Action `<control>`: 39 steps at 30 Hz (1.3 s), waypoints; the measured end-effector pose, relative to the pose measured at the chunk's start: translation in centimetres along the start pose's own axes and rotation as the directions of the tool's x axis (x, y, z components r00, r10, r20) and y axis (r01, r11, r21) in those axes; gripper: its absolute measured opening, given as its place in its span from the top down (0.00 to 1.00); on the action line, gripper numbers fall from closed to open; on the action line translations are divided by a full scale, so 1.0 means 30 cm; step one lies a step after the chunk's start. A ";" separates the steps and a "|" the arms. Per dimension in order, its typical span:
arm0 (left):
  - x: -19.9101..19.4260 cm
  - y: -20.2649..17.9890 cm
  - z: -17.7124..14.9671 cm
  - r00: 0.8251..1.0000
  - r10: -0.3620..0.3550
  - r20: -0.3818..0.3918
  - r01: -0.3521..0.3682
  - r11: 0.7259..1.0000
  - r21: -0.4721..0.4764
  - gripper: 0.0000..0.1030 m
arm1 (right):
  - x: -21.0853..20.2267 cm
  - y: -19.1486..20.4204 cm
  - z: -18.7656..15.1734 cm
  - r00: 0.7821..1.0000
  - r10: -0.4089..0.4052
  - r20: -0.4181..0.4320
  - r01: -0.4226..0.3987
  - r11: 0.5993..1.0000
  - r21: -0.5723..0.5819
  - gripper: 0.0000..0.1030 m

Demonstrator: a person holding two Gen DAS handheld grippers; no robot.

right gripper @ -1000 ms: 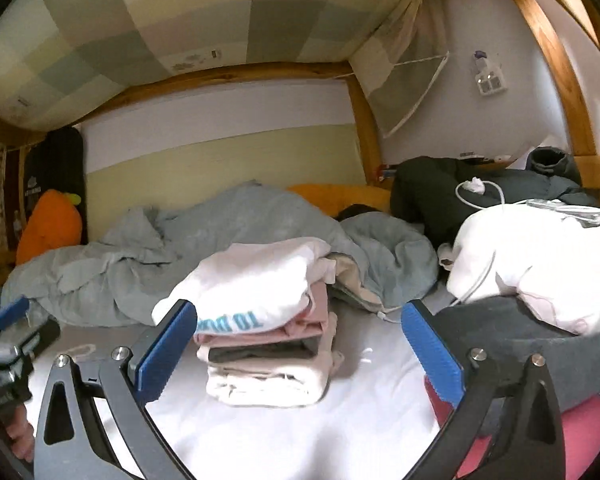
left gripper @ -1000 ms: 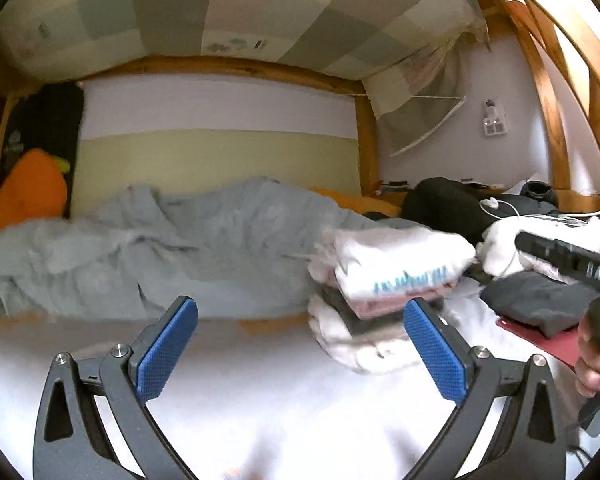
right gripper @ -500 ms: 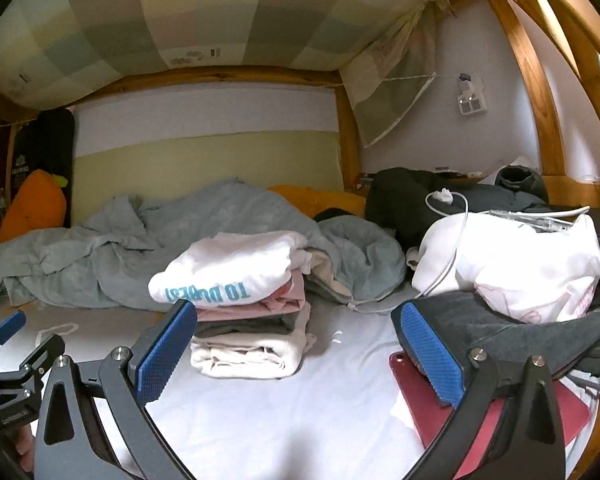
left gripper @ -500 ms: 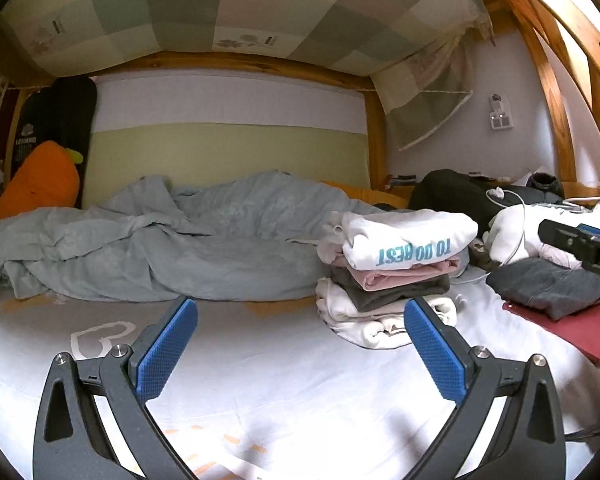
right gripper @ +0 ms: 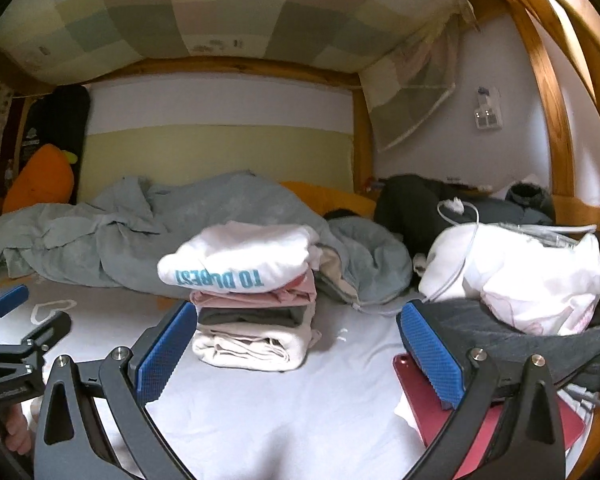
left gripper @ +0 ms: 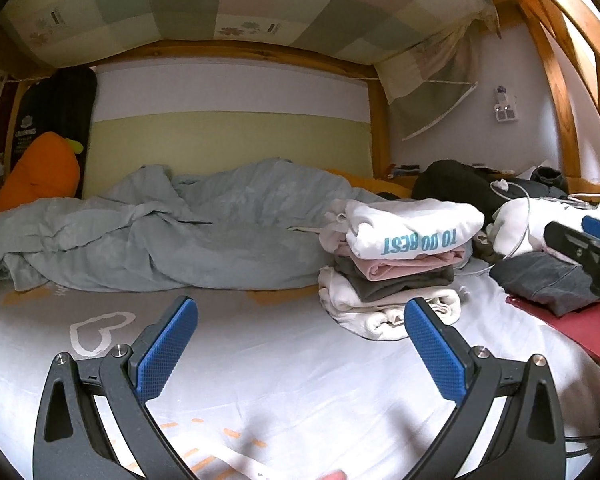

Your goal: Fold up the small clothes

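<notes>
A stack of folded clothes [left gripper: 396,264] [right gripper: 256,300] sits on the white bed sheet [left gripper: 280,360], topped by a white top with blue lettering [right gripper: 240,260], over pink, grey and cream layers. My left gripper [left gripper: 300,352] hovers open above the sheet, left of and nearer than the stack, with nothing between its fingers. My right gripper [right gripper: 296,356] is open too, with the stack just beyond its left finger. A white garment [right gripper: 532,276] lies unfolded on a dark grey one [right gripper: 500,332] at the right.
A rumpled grey-blue duvet [left gripper: 180,232] fills the back of the bed. An orange carrot plush [left gripper: 40,172] leans at the back left. A red flat item [right gripper: 496,432] and a white cable [right gripper: 460,240] lie at right. Wooden bed posts [right gripper: 556,120] frame the right side.
Both grippers have drawn back from the stack and steadied, so it now looks smaller and farther off. Both stayed open and empty.
</notes>
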State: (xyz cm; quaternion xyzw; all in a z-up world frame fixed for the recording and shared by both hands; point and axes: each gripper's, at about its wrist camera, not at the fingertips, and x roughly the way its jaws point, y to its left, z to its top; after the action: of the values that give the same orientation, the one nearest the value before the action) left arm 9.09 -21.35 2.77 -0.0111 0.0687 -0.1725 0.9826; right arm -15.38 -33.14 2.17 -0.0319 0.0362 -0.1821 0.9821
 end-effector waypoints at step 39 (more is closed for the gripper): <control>0.022 0.039 -0.010 0.999 0.009 -0.041 -0.011 0.999 -0.051 0.01 | -0.002 -0.013 -0.007 1.000 -0.012 0.004 0.012 1.000 0.028 0.01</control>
State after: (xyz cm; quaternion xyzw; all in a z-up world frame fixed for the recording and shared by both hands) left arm 10.05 -20.48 2.32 -0.0322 0.0929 -0.1662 0.9812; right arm -15.60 -33.51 2.00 -0.0185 0.0314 -0.1882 0.9815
